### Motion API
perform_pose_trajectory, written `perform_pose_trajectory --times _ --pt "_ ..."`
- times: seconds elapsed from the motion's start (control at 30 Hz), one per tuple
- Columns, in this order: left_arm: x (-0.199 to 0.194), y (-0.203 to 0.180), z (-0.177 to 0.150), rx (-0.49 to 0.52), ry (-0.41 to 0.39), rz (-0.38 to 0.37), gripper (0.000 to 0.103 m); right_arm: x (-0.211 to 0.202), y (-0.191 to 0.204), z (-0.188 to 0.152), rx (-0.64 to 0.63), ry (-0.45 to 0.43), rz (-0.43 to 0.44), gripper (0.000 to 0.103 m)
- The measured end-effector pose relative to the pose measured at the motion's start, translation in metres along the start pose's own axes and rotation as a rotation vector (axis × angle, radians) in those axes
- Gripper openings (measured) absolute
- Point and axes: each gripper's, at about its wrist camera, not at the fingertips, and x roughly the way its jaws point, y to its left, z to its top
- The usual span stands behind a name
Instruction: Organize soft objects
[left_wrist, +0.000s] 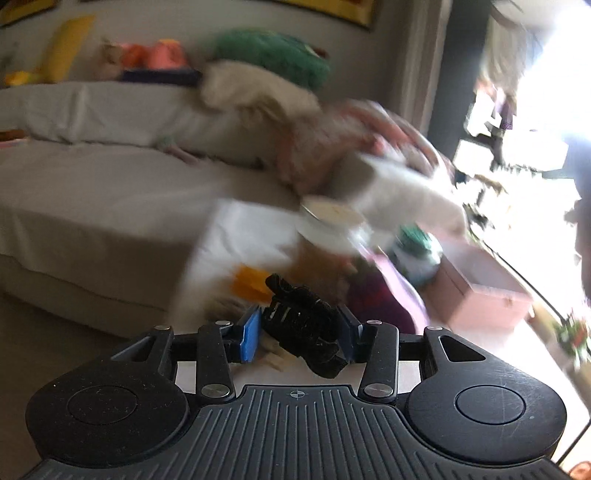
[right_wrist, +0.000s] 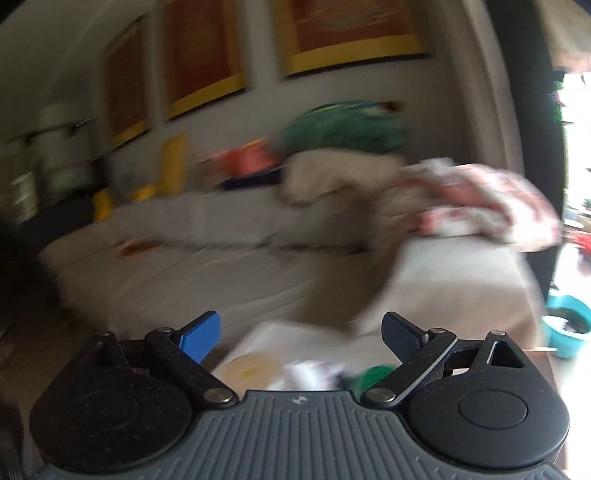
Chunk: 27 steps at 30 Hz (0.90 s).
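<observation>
Left wrist view: left gripper (left_wrist: 298, 334) pinching a black furry toy (left_wrist: 301, 325) between its blue pads, off the floor, in front of the bed's (left_wrist: 92, 206) near corner. Heavy blur, so clearly mid-swing. Beyond the toy, a loose pile by the bed's foot: jar with a pale lid (left_wrist: 330, 218), orange item (left_wrist: 251, 284), purple item (left_wrist: 380, 299), all smeared. Pink box (left_wrist: 484, 291) on the floor to the right, lid up, probably the place for soft things. More plush along the bed's far edge: green cushion (left_wrist: 273, 55), cream one (left_wrist: 251, 88), patterned blanket (left_wrist: 332, 147).

Right wrist view: right gripper (right_wrist: 301, 334) spread wide, holding nothing, aimed at the bed from the floor side. Same green cushion (right_wrist: 343, 129) and blanket (right_wrist: 476, 199) at the far edge; teal bowl (right_wrist: 567, 328) low at the right. Below the fingers, blurred clutter, too smeared to name.

Judged step: carrying the toy to its place. Best done with a steady squeeze, since fur slips and compresses; slower swing near the jar to avoid knocking it; release only once low over the box or bed, not from height. Free gripper useful for steadying the box lid.
</observation>
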Motion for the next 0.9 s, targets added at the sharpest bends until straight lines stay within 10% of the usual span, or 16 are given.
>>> perform_pose_trajectory --times 0.17,0.4,0.77,0.83,0.9 --pt "-0.014 0.042 0.015 -0.109 -0.040 0.068 0.047 0.054 0.060 -0.072 -0.185 0.207 0.154 0.054" --pt "0.001 0.067 0.014 -0.209 0.045 0.098 0.048 0.100 0.122 -0.119 -0.408 0.263 0.154 0.054" --pt "0.010 0.086 0.001 -0.244 0.089 0.049 0.048 0.145 0.122 -0.132 -0.302 0.374 0.120 0.058" --pt "0.011 0.089 -0.001 -0.271 0.109 0.060 0.048 0.147 0.116 -0.131 -0.274 0.380 0.125 0.053" --pt "0.010 0.088 -0.002 -0.278 0.101 0.053 0.048 0.147 0.111 -0.129 -0.257 0.389 0.126 0.026"
